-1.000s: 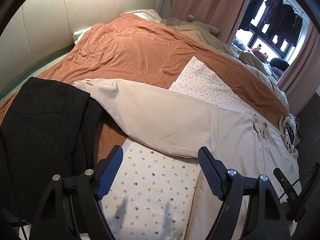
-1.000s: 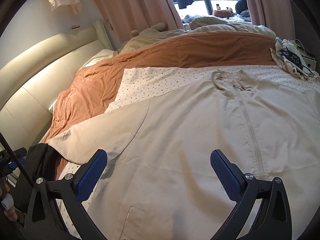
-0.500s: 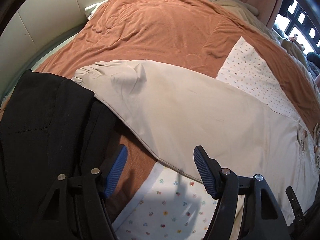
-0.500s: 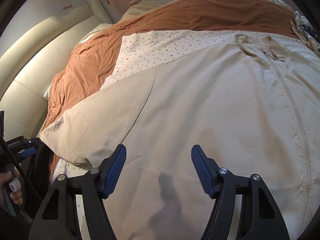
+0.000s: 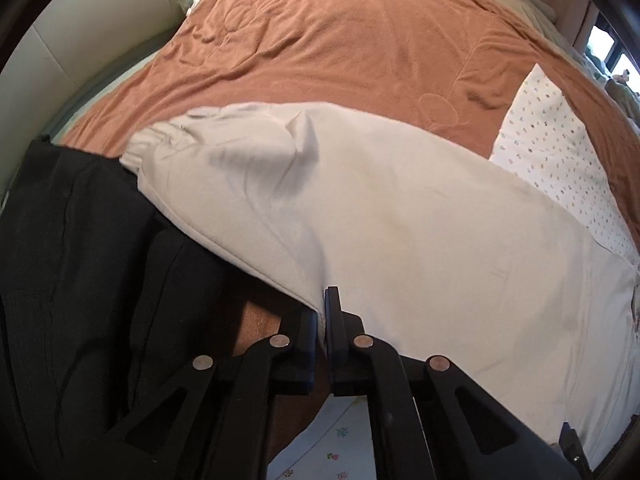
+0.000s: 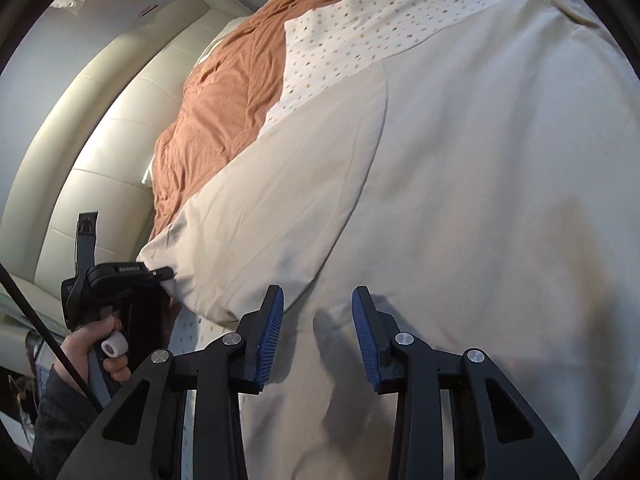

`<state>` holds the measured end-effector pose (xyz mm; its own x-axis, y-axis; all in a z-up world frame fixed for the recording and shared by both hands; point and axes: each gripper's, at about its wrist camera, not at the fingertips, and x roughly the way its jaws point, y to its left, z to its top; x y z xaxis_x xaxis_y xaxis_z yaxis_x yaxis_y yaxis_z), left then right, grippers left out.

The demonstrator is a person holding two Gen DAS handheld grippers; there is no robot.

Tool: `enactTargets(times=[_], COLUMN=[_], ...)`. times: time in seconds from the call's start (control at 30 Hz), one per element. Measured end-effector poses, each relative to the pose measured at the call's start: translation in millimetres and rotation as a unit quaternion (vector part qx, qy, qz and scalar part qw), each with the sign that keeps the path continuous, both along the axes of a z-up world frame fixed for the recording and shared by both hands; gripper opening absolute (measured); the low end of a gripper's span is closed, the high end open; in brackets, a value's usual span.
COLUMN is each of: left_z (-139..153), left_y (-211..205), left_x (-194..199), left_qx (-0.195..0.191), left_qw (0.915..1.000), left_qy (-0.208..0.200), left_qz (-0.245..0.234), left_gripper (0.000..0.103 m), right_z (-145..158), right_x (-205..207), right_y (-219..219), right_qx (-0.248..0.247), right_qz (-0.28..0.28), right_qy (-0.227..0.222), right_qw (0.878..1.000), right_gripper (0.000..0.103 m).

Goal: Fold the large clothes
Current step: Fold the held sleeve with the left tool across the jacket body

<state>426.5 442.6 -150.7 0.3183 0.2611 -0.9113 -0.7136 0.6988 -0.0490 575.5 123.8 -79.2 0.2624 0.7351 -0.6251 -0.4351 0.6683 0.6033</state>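
A large beige jacket (image 6: 480,160) lies spread flat on the bed, one sleeve (image 5: 320,200) stretched out to the left with its gathered cuff (image 5: 148,144) at the end. My left gripper (image 5: 322,312) is shut on the lower edge of that sleeve; it also shows in the right wrist view (image 6: 164,274) at the sleeve's edge. My right gripper (image 6: 318,328) is open, low over the jacket body just below the armpit, with blue pads (image 6: 272,332) either side of the fabric.
A black garment (image 5: 72,280) lies left of the sleeve. An orange blanket (image 5: 360,52) covers the far bed, with a dotted white sheet (image 5: 560,152) under the jacket. A cream padded headboard (image 6: 100,140) runs along the left.
My left gripper moved forward and down to the sleeve's lower edge and shut on it. My right gripper dropped closer to the jacket and its jaws narrowed but stay open.
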Motion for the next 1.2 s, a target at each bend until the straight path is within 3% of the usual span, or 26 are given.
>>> enactTargets(times=[0.27, 0.47, 0.53, 0.57, 0.6, 0.9, 1.2], left_z=[84.3, 143.5, 158.4, 164.0, 168.9, 195.2, 171.2], left_y=[-34.3, -79.7, -95.3, -104.4, -113.7, -206.4, -283.4], left_x=[-2.5, 1.0, 0.8, 1.3, 2.4, 6.7, 13.1], left_qx=[0.029, 0.044, 0.04, 0.039, 0.039, 0.016, -0.036], left_qw=[0.9946, 0.9834, 0.9784, 0.9757, 0.9735, 0.9472, 0.9264], left_qy=[-0.087, -0.143, -0.164, -0.172, -0.176, -0.224, -0.24], left_qz=[-0.049, -0.102, -0.12, -0.131, -0.14, -0.229, -0.288], left_gripper=[0.005, 0.005, 0.004, 0.005, 0.004, 0.005, 0.004], right_z=[-22.6, 4.5, 16.1, 20.4, 23.4, 55.7, 76.7], right_x=[17.2, 18.3, 13.9, 11.5, 9.9, -6.7, -48.3], right_y=[12.3, -9.4, -22.3, -27.5, -37.7, -108.0, -197.4], right_qx=[0.044, 0.049, 0.045, 0.044, 0.044, 0.002, -0.007], right_qz=[0.041, 0.023, 0.008, -0.002, -0.016, -0.093, -0.173], right_qy=[0.047, 0.024, 0.006, 0.0, -0.006, -0.056, -0.094], right_qw=[0.997, 0.998, 0.999, 0.999, 0.999, 0.994, 0.98], right_gripper=[0.033, 0.036, 0.052, 0.069, 0.078, 0.078, 0.078])
